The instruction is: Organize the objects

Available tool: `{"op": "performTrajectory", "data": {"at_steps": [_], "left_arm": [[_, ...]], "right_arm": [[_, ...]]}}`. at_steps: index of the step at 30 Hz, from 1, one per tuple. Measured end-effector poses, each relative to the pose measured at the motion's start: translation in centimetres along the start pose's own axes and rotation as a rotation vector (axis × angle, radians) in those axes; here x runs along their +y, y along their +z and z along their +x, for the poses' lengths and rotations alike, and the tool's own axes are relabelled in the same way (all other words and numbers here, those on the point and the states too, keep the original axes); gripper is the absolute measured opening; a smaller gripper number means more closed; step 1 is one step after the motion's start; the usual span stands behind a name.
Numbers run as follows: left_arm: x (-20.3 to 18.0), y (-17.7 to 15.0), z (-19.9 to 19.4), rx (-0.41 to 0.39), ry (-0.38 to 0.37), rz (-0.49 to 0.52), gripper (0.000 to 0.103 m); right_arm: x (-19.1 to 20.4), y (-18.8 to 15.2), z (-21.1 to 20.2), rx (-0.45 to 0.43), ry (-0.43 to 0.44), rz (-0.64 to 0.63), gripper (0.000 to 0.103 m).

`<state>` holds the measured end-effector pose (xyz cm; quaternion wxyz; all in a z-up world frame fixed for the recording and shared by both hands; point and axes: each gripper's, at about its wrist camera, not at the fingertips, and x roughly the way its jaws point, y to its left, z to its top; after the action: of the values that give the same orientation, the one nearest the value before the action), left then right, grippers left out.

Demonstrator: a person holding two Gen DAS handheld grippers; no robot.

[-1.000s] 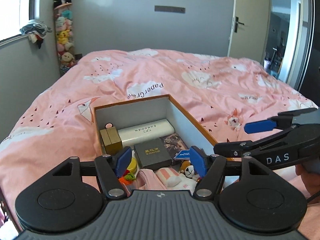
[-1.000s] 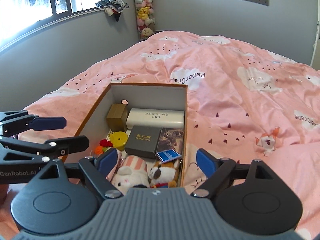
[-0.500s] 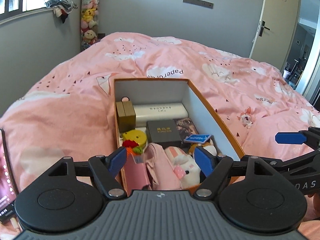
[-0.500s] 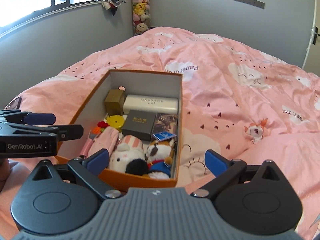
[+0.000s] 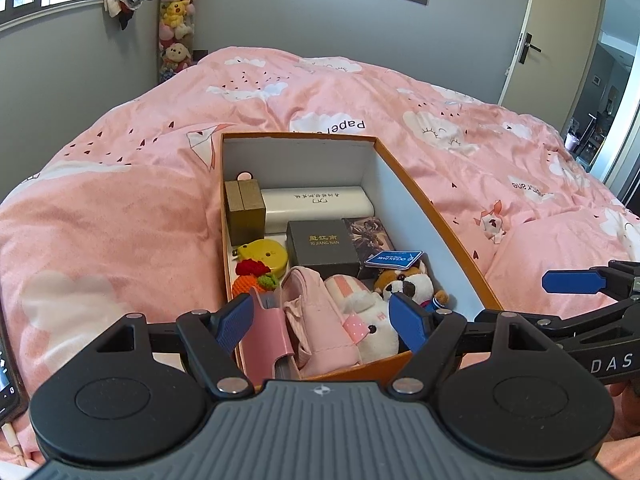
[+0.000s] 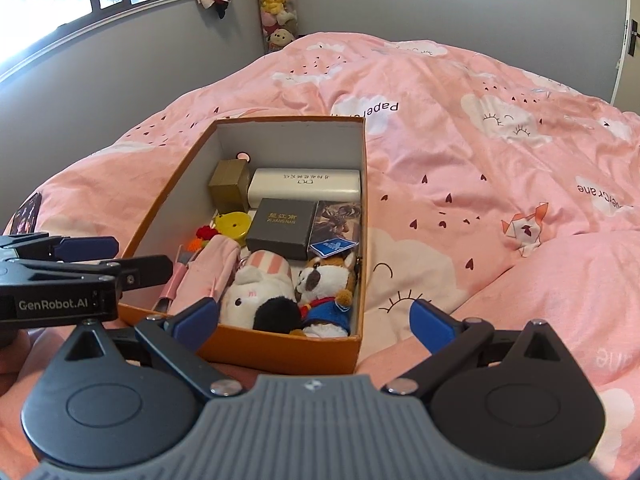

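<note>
An orange box (image 5: 440,224) (image 6: 280,354) with white walls lies on the pink bed. It holds a dark grey box (image 5: 322,246) (image 6: 286,226), a cream case (image 5: 316,208), a gold box (image 5: 245,210), a yellow disc (image 5: 266,254), plush toys (image 6: 326,280) and a pink pouch (image 5: 316,320). My left gripper (image 5: 322,320) is open and empty above the box's near end. My right gripper (image 6: 316,322) is open and empty at the box's near right corner. Each gripper shows in the other's view, the right one (image 5: 576,300) and the left one (image 6: 80,264).
The pink duvet (image 5: 120,220) (image 6: 500,200) covers the whole bed around the box. A phone (image 6: 26,216) lies at the bed's left edge. A stack of plush toys (image 5: 176,20) hangs in the far corner. A door (image 5: 552,32) stands at the right.
Both grippers have pulled back and risen from the box, so its near edge now shows. Both stay open and empty. The box's contents have not moved.
</note>
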<state>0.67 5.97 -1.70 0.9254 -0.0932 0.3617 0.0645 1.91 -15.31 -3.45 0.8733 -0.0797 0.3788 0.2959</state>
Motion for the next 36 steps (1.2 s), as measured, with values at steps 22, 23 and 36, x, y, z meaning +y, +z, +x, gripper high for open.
{"op": "performTrajectory", "data": {"at_steps": [22,23,36], "left_arm": [[-0.13,-0.18,0.14,0.001,0.011,0.002,0.090],[-0.14,-0.18,0.14,0.001,0.012,0.002,0.090],[-0.11,-0.17,0.14,0.002,0.011,0.002,0.090]], "right_arm": [[-0.20,0.08,0.27,0.011,-0.004,0.006,0.102],[-0.21,0.09,0.30,0.012,-0.004,0.006,0.102],[-0.45,0.05,0.45,0.014,-0.008,0.012,0.102]]}}
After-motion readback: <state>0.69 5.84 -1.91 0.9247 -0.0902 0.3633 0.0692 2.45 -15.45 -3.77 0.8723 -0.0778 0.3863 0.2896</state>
